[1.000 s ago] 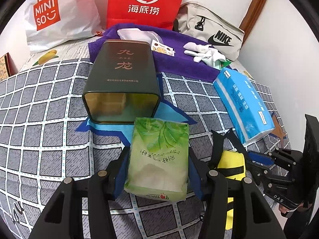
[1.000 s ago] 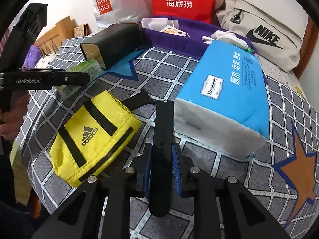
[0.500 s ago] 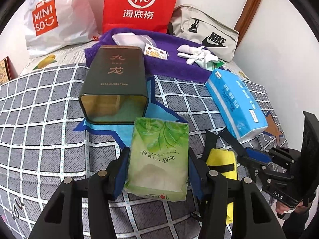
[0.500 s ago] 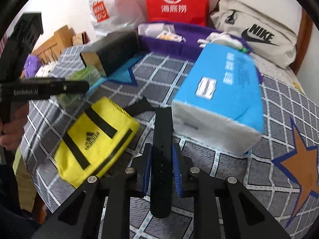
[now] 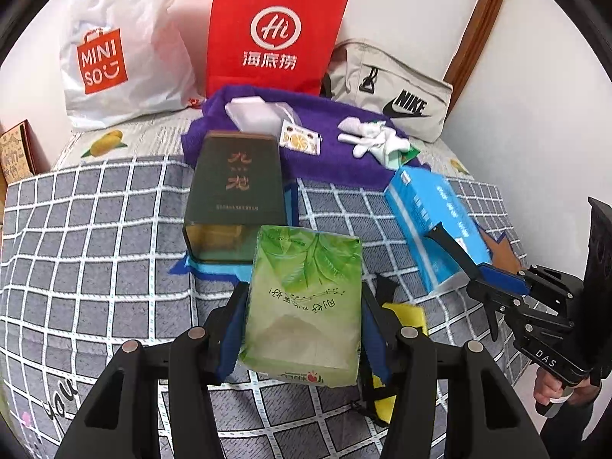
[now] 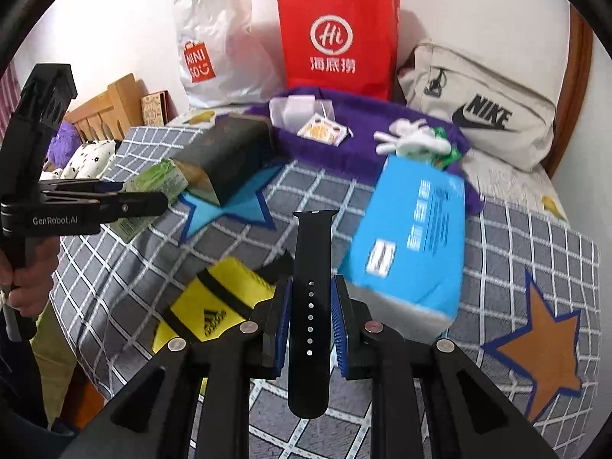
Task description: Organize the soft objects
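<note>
Both lifted; dark tin (image 5: 235, 195) lies open, contents unclear.

1. A bed (image 5: 95, 229) carries a grey quilt with a white grid and star patches.
2. White walls (image 5: 420, 11) meet at the bed's far edge.
3. A brown wooden frame (image 5: 478, 19) runs up the wall near the far right corner.
4. A wooden headboard (image 6: 111, 109) stands at the left edge.
</note>
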### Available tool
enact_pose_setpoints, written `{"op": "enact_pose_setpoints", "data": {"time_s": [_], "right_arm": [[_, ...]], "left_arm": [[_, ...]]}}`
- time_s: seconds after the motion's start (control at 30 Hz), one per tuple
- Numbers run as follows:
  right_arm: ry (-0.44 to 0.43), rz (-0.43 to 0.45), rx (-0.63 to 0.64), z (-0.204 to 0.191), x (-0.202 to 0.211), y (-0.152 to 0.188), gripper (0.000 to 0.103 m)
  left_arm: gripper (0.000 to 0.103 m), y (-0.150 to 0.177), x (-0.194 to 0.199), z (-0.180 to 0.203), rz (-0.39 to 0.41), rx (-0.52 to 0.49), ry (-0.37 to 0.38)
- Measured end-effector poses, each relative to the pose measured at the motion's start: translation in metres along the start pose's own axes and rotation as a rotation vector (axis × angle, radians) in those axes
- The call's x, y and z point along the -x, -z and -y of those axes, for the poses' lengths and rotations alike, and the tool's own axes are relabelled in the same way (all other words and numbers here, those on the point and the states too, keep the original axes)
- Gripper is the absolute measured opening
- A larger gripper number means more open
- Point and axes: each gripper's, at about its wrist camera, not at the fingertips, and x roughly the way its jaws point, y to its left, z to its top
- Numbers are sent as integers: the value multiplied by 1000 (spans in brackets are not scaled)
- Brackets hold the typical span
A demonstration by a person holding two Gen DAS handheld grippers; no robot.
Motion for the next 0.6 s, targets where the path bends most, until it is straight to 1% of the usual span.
{"op": "enact_pose_setpoints", "data": {"time_s": [0.2,0.6], "right_arm": [[-1,27,5,2,6,-22,21],[2,55,-28,25,6,-61,21]], "left_arm": [[52,-19,9,4,25,-7,5],[51,-58,11,11,47,-23,3]]}}
